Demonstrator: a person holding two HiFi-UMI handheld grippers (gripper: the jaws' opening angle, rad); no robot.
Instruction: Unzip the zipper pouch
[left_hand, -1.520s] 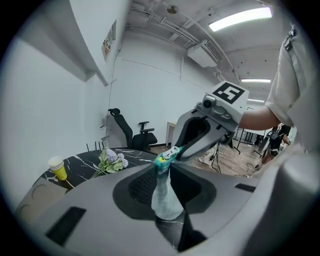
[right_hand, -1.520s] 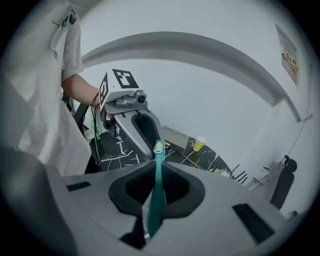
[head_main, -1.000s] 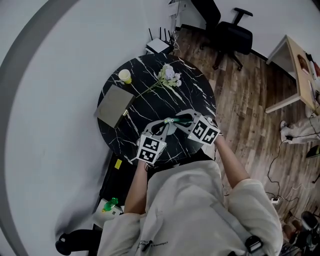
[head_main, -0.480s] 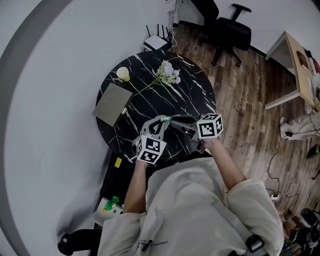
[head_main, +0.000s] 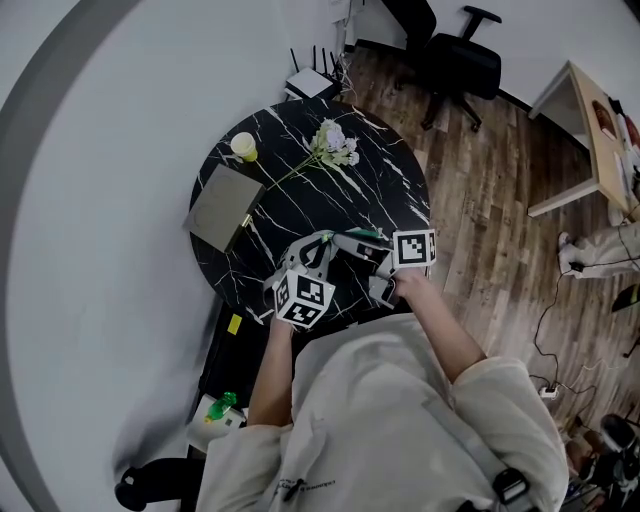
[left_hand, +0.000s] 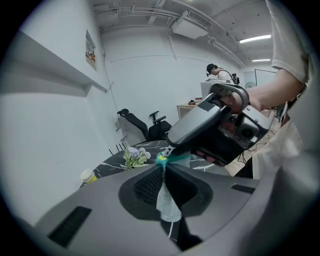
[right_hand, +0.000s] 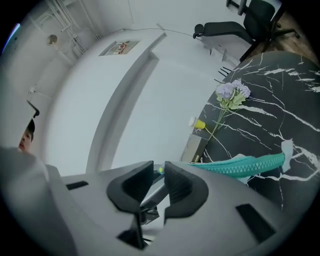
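A round black marble table (head_main: 300, 195) is seen from above in an office. Its left rim is set close to a white wall (head_main: 100, 250), and its right rim is bordered by open wood floor (head_main: 490, 200).

Low in the centre of the head view, over the table's near edge and just ahead of the person's torso, the two grippers are brought tip to tip. The left gripper (left_hand: 161, 167) is closed tight on the zipper pouch (left_hand: 167, 205); pale fabric is pinched between its pads just below the teal end of the zipper. The jaws of the right gripper (right_hand: 160, 169) have just been closing. Only a narrow gap is left, and the small green zipper pull (right_hand: 160, 170) is pinched at their tips. From there the teal zipper (right_hand: 240, 164) is stretched toward the right of the right gripper view.

Beyond the grippers a stretch of bare marble is left. A flat grey pad (head_main: 222, 208) is placed at the left rim, a yellow-lidded cup (head_main: 243, 147) at the upper left, and a sprig of flowers (head_main: 335, 145) on the far side. A black office chair (head_main: 455, 60) is seen past the far rim, and a light desk (head_main: 600, 130) at the upper right, well apart.
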